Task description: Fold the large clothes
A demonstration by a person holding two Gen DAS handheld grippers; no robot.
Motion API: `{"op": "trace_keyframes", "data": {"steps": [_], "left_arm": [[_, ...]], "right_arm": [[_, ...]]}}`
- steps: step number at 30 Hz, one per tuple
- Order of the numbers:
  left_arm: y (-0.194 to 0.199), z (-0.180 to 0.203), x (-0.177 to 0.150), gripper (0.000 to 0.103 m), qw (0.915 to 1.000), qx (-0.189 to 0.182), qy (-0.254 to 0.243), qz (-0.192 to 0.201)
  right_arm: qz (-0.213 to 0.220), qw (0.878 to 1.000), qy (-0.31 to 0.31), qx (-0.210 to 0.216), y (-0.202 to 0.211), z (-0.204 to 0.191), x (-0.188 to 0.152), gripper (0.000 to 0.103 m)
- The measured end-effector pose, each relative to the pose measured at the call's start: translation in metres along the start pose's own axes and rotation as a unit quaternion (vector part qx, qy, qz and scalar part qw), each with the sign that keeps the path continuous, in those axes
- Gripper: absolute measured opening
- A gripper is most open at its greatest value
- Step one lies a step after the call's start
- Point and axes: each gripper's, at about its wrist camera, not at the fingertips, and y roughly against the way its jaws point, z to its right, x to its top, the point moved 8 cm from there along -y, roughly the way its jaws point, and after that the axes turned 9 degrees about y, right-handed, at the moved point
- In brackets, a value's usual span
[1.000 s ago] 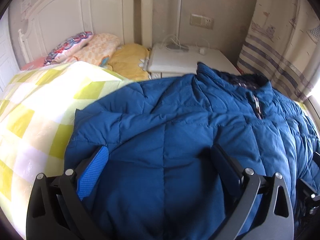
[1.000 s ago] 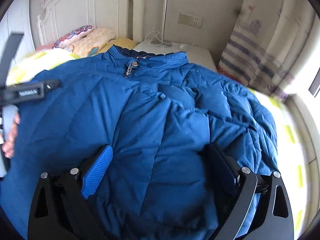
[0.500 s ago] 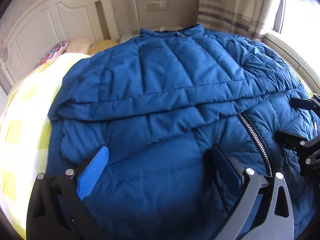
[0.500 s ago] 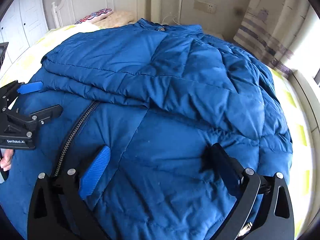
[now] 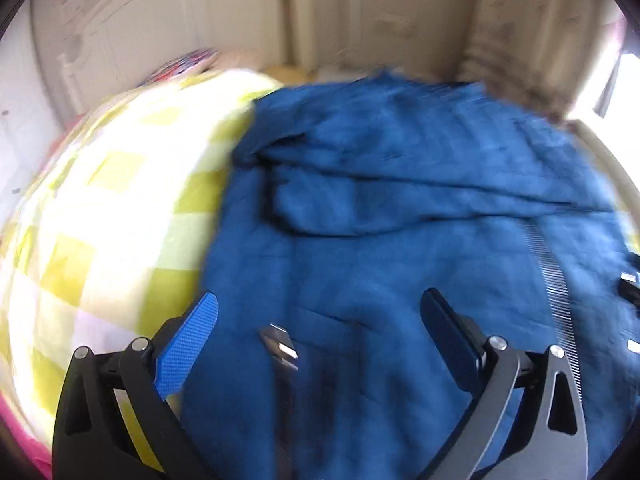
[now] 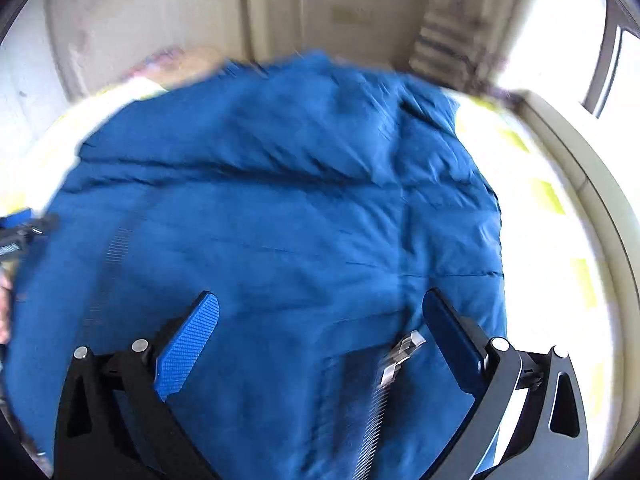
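A large blue quilted jacket [image 5: 400,216] lies spread on the bed, its sleeves folded across the chest; it also fills the right wrist view [image 6: 280,216]. Both views are motion-blurred. My left gripper [image 5: 320,320] is open and empty above the jacket's lower left part, near a pocket zipper pull [image 5: 280,344]. My right gripper [image 6: 320,320] is open and empty above the lower right part, next to another zipper pull [image 6: 404,350]. The centre zipper [image 5: 552,280] runs down the front. The left gripper's tip [image 6: 20,228] shows at the left edge of the right wrist view.
A yellow-and-white checked blanket [image 5: 112,216] covers the bed left of the jacket and shows to its right [image 6: 552,240]. A white headboard [image 5: 160,52] and pillows [image 5: 188,62] stand at the back. A curtain [image 6: 452,44] and window ledge [image 6: 580,168] are on the right.
Both grippers have pulled back toward the jacket's hem and apart, the left swinging left so the blanket shows. Pocket zipper pulls have come into view between the fingers. Both stay open.
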Motion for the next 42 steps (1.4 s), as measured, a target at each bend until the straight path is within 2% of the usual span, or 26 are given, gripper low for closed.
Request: {"op": "trace_keyframes", "data": {"steps": [3, 5, 6, 7, 10, 14, 16, 19, 22, 26, 28, 29, 31, 33, 36, 40, 42], "left_arm": [[0.019, 0.035, -0.025, 0.100, 0.9981, -0.028, -0.055, 0.004], [0.009, 0.057, -0.051, 0.101, 0.9936, -0.019, -0.109, -0.021], [0.000, 0.061, -0.062, 0.101, 0.9913, 0.000, -0.130, -0.020], [0.001, 0.058, -0.061, 0.101, 0.9923, -0.004, -0.124, -0.005], [0.002, 0.046, -0.059, 0.101, 0.9952, -0.022, -0.092, -0.025], [0.025, 0.023, -0.062, 0.101, 0.9960, 0.017, -0.087, 0.012], [0.023, 0.011, -0.068, 0.101, 0.9954, 0.033, -0.090, 0.006], [0.015, 0.008, -0.071, 0.101, 0.9978, 0.011, -0.064, -0.014], [0.012, 0.008, -0.070, 0.101, 0.9979, 0.009, -0.061, -0.018], [0.012, 0.007, -0.071, 0.101, 0.9980, 0.008, -0.060, -0.018], [0.012, 0.008, -0.071, 0.101, 0.9981, 0.007, -0.058, -0.019], [0.011, 0.008, -0.071, 0.101, 0.9981, 0.006, -0.058, -0.019], [0.010, 0.008, -0.070, 0.101, 0.9983, 0.002, -0.054, -0.021], [0.010, 0.006, -0.071, 0.101, 0.9984, -0.001, -0.052, -0.023], [0.011, 0.007, -0.071, 0.101, 0.9984, -0.001, -0.051, -0.022], [0.010, 0.007, -0.072, 0.101, 0.9984, -0.001, -0.052, -0.022], [0.010, 0.007, -0.072, 0.101, 0.9984, -0.001, -0.052, -0.022]], "right_arm": [[-0.003, 0.997, 0.072, 0.020, 0.003, -0.045, -0.010, 0.098], [-0.034, 0.992, 0.120, 0.009, -0.009, -0.070, -0.031, 0.098], [-0.032, 0.992, 0.118, 0.001, -0.011, -0.070, -0.035, 0.098], [-0.033, 0.993, 0.110, 0.005, -0.008, -0.071, -0.036, 0.098], [-0.038, 0.995, 0.087, 0.001, 0.002, -0.062, -0.038, 0.098], [-0.013, 0.996, 0.090, -0.009, 0.025, -0.058, -0.047, 0.098], [-0.028, 0.995, 0.096, -0.022, 0.013, -0.048, -0.054, 0.098], [-0.020, 0.997, 0.075, 0.000, 0.003, -0.042, -0.061, 0.098], [-0.028, 0.996, 0.079, -0.022, 0.009, -0.045, -0.059, 0.098], [0.052, 0.993, 0.104, -0.001, 0.043, -0.066, -0.038, 0.098], [0.067, 0.990, 0.125, 0.004, 0.042, -0.077, -0.036, 0.098], [0.055, 0.990, 0.130, 0.011, 0.035, -0.080, -0.039, 0.098], [0.003, 0.990, 0.137, 0.028, 0.007, -0.088, -0.055, 0.098], [-0.002, 0.992, 0.120, 0.032, 0.005, -0.085, -0.054, 0.098], [-0.004, 0.994, 0.112, 0.015, 0.009, -0.080, -0.052, 0.098], [0.015, 0.993, 0.111, 0.020, 0.025, -0.082, -0.054, 0.098], [-0.017, 0.992, 0.129, -0.001, 0.011, -0.079, -0.064, 0.098]]}}
